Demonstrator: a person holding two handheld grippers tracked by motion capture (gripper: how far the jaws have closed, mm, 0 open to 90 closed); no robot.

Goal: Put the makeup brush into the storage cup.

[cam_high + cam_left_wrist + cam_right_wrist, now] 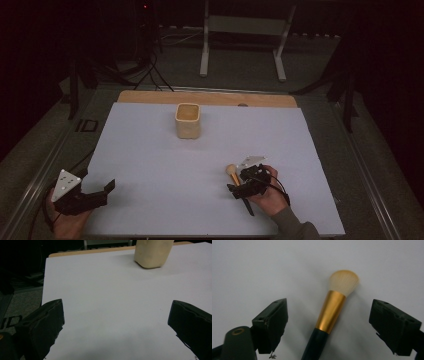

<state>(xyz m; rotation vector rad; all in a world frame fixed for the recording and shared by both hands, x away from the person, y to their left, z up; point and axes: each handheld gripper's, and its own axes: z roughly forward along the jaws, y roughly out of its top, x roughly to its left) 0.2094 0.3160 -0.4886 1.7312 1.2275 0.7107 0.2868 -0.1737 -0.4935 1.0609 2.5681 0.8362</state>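
Observation:
A makeup brush (330, 312) with a cream bristle head, gold ferrule and dark handle lies flat on the white sheet. In the high view the brush (232, 171) is at the front right, its head pointing away from the person. My right gripper (329, 305) is open with its jaws spread on either side of the ferrule, not touching it. A hand holds this right gripper (239, 181) low over the handle. My left gripper (96, 180) rests at the front left corner. The left gripper (117, 308) is wide open with only bare sheet between its jaws.
A cream square cup (187, 120) stands upright at the back middle of the white sheet (150, 150); the cup (152, 252) is far ahead of the left jaws. The wooden table edge (150, 96) runs behind it. Dark floor and a metal stand lie beyond.

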